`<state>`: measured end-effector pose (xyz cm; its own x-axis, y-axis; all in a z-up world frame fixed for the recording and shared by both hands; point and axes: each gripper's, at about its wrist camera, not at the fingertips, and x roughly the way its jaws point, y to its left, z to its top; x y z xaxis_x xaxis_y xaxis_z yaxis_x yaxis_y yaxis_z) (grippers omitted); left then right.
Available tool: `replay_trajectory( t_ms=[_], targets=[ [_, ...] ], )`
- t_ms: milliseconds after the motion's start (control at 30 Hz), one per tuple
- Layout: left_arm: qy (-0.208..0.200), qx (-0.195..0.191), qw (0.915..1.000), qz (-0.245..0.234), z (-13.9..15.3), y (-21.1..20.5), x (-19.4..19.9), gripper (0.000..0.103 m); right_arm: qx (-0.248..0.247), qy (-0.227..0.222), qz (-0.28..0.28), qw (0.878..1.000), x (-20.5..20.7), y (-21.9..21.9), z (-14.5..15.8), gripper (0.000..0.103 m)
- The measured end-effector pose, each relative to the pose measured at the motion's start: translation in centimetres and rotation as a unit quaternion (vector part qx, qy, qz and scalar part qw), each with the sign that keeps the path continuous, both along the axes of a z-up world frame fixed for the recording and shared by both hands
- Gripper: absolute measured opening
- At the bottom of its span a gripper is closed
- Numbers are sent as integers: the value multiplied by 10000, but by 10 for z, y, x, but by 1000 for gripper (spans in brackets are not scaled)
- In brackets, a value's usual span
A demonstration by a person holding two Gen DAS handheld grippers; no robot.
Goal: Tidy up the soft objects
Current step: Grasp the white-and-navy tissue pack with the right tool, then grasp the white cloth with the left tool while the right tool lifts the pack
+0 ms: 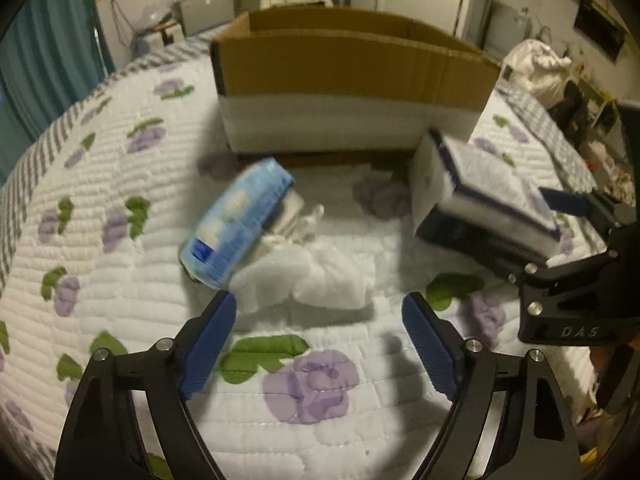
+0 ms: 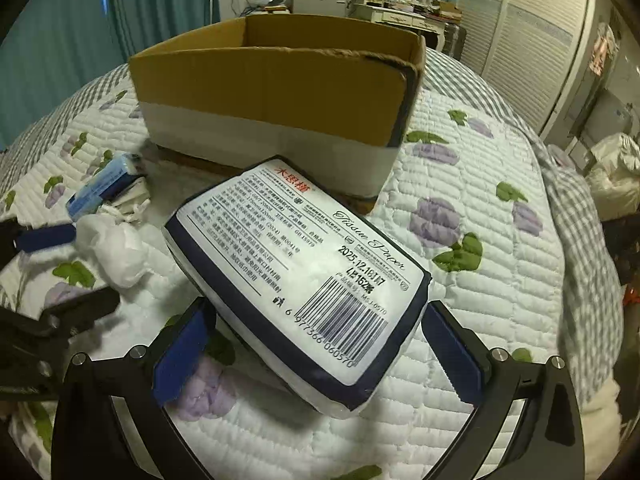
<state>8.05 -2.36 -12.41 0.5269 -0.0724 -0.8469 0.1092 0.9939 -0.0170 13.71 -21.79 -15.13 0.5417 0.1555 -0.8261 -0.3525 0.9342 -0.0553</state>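
On the flowered quilt [image 1: 120, 184], a crumpled white soft wad [image 1: 312, 276] lies just beyond the tips of my left gripper [image 1: 320, 300], which is open and empty. A light blue soft pack [image 1: 236, 224] leans against the wad, close to the left fingertip. A white tissue pack with a navy rim [image 2: 296, 272] sits between the fingers of my right gripper [image 2: 319, 312]. The blue pads meet its two long sides. Whether they press on it I cannot tell. The left wrist view shows the same tissue pack [image 1: 480, 192] with the right gripper [image 1: 576, 240] on its right end.
An open cardboard box [image 1: 340, 80] [image 2: 272, 92] stands on the bed right behind the objects. A grey checked border runs round the quilt's edge [image 2: 576, 240]. Teal curtains, cluttered shelves and a white bag [image 1: 536, 68] lie beyond the bed.
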Motion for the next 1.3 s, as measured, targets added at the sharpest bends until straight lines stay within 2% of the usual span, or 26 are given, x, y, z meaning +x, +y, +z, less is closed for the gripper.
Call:
replay_trajectory(
  t_ms=[67, 167, 333, 500, 533, 667, 733, 833, 1100, 1300],
  targets=[
    [43, 70, 10000, 8, -4, -2, 2, 76, 173, 6, -62, 9998, 2, -3, -3, 103],
    [119, 127, 9998, 20, -11, -2, 8, 74, 324, 28, -86, 9994, 5, -4, -7, 103],
    [229, 147, 9996, 56, -17, -2, 20, 73, 472, 18, -60, 9989, 3, -6, -9, 94],
    [202, 136, 9997, 36, -17, -1, 24, 54, 626, -13, -55, 9980, -1, -10, -5, 83],
    [199, 123, 9997, 12, -17, -1, 24, 45, 623, -15, -38, 9980, -2, -10, -5, 80],
    [138, 112, 9998, -67, -11, -2, 20, 38, 634, -83, -37, 9979, -11, -11, 1, 70],
    [61, 71, 9999, -93, -5, -2, 13, 35, 688, -107, -34, 9976, -16, -13, 7, 63],
    [-108, 48, 9998, -189, 6, -2, 1, 35, 708, -173, -12, 9973, -25, -14, 17, 59],
    [-450, -81, 9983, -369, 40, -3, -31, 35, 693, -517, 64, 9962, -55, -10, 57, 57],
    [-870, -157, 9950, -456, 82, 2, -43, 35, 700, -851, 95, 9939, -74, -6, 97, 57]
  ],
)
